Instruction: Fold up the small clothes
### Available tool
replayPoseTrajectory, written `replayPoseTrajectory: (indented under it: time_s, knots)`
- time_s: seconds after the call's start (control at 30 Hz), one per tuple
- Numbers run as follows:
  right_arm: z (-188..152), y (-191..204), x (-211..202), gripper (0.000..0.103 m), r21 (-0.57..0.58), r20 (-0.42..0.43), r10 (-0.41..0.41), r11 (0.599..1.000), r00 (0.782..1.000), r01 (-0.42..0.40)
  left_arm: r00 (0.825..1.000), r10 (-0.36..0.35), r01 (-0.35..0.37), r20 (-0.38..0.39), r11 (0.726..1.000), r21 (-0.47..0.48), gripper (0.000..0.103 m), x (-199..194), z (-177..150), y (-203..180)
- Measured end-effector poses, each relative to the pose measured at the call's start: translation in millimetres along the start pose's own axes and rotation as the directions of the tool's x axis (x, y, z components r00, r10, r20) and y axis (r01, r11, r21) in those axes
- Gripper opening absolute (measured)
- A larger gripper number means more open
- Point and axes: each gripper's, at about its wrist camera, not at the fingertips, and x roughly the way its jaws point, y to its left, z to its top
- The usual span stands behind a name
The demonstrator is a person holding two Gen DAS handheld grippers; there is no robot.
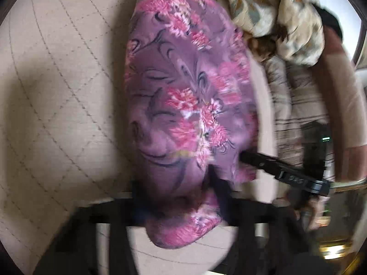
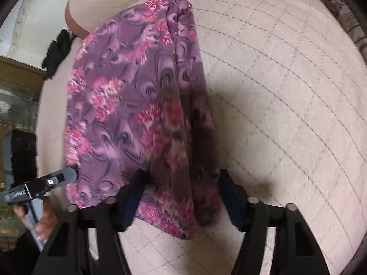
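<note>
A quilted bed (image 2: 286, 80) is spread beneath a purple floral cloth (image 2: 128, 105), which is held up above it. The cloth's near edge seems clamped by the left gripper (image 1: 183, 183), though blurred, and is draped between the parted fingers of the right gripper (image 2: 181, 197).

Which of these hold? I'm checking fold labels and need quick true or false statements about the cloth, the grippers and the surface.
1. The purple floral garment lies on a quilted beige surface. True.
2. The left hand-held gripper touches the garment's edge. True.
3. The garment is plain white. False: it is purple with pink flowers.
4. The right hand-held gripper is far from the garment. False: its fingers straddle the cloth's near end; whether they pinch it is unclear.
5. A cream patterned cloth lies bunched beyond the garment. True.
</note>
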Motion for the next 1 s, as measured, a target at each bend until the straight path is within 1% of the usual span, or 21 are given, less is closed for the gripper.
replayPoseTrajectory:
  time_s: [0.03,0.07,0.1,0.17,0.23,0.33,0.43,0.5,0.53,0.57,0.6,0.63,0.67,0.7,0.73,0.77,0.8,0.83,0.87,0.9,1.0]
  knots:
    - [-3.0,1.9,1.3,0.046,-0.004,0.010,-0.035,0.999,0.999,0.035,1.000,-0.014,0.014,0.008,1.000,-0.014,0.022,0.0,0.0,3.1]
    - [-6.1,3.2,1.0,0.030,-0.004,0.019,-0.054,0.999,0.998,0.054,0.999,-0.036,0.037,0.007,0.999,-0.040,0.015,-2.8,-0.6,7.8]
    - [-11.4,0.2,-2.5,0.010,0.034,0.033,-0.040,0.999,0.999,0.039,0.998,-0.057,0.057,0.007,0.996,-0.064,0.013,-9.1,-2.7,12.5]
    - [-26.7,-5.2,-11.4,0.008,0.124,0.070,0.069,0.989,0.995,-0.077,0.996,-0.068,0.072,0.051,0.994,-0.077,0.012,-35.6,-15.5,17.6]
    - [-48.8,3.2,-20.9,0.007,0.149,0.107,0.137,0.977,0.985,-0.152,0.995,-0.041,0.045,0.095,0.998,-0.042,0.011,-65.4,-33.8,17.5]
    - [-90.4,31.3,-26.0,0.007,0.140,0.135,0.186,0.969,0.973,-0.205,0.994,-0.037,0.041,0.098,0.998,-0.041,0.011,-107.1,-73.5,30.5]
    - [-146.4,61.4,-24.1,0.007,0.150,0.154,0.248,0.951,0.956,-0.271,0.996,-0.014,0.017,0.090,0.999,-0.033,0.011,-134.4,-120.4,45.3]
    - [-179.4,73.3,-20.1,0.007,0.162,0.166,0.287,0.936,0.944,-0.313,0.996,-0.016,0.022,0.082,0.997,-0.075,0.013,-139.4,-145.2,64.3]
    - [-187.5,73.9,-16.6,0.008,0.167,0.167,0.288,0.934,0.943,-0.315,0.997,-0.005,0.013,0.071,0.993,-0.113,0.015,-137.5,-154.8,77.5]
    - [-199.4,73.7,-8.1,0.010,0.187,0.166,0.268,0.936,0.949,-0.297,0.997,0.040,-0.031,0.061,0.989,-0.143,0.018,-133.2,-162.0,89.4]
    - [-200.1,69.7,-3.5,0.015,0.203,0.163,0.239,0.941,0.957,-0.270,0.996,0.064,-0.053,0.068,0.987,-0.152,0.022,-134.0,-167.3,95.5]
    - [-197.6,66.4,-0.1,0.020,0.208,0.147,0.196,0.952,0.969,-0.225,0.993,0.063,-0.046,0.097,0.986,-0.161,0.029,-136.6,-172.3,101.0]
    - [-190.5,66.8,-2.2,0.022,0.200,0.139,0.178,0.958,0.974,-0.204,0.990,0.042,-0.020,0.131,0.987,-0.162,0.034,-141.7,-176.9,104.6]
    - [-184.2,64.8,-9.3,0.024,0.193,0.157,0.184,0.958,0.970,-0.213,0.986,0.016,0.012,0.165,0.986,-0.167,0.036,-147.1,-180.9,107.5]
    - [-180.1,63.8,-17.9,0.036,0.181,0.188,0.189,0.958,0.964,-0.223,0.978,-0.015,0.051,0.210,0.984,-0.170,0.047,-154.1,-184.8,110.6]
    - [-178.2,61.3,-33.5,0.046,0.154,0.238,0.186,0.962,0.953,-0.227,0.969,-0.016,0.060,0.247,0.983,-0.172,0.061,-158.9,-186.7,111.5]
    - [-173.0,60.8,-41.7,0.065,0.145,0.269,0.177,0.964,0.947,-0.221,0.958,0.021,0.030,0.285,0.985,-0.172,0.064,-162.9,-186.6,109.1]
    - [-173.2,57.3,-48.1,0.078,0.141,0.301,0.162,0.967,0.940,-0.212,0.950,0.062,-0.011,0.306,0.986,-0.168,0.064,-164.4,-186.9,106.5]
    - [-173.7,61.6,-53.3,0.080,0.139,0.333,0.138,0.971,0.933,-0.193,0.942,0.106,-0.059,0.318,0.986,-0.156,0.064,-164.4,-186.8,102.1]
    - [-173.5,65.4,-54.0,0.080,0.139,0.344,0.122,0.974,0.931,-0.178,0.939,0.124,-0.082,0.322,0.987,-0.141,0.064,-164.0,-187.5,98.6]
    - [-170.3,70.8,-52.9,0.080,0.157,0.343,0.081,0.977,0.936,-0.142,0.934,0.149,-0.128,0.325,0.988,-0.085,0.066,-165.9,-188.7,83.9]
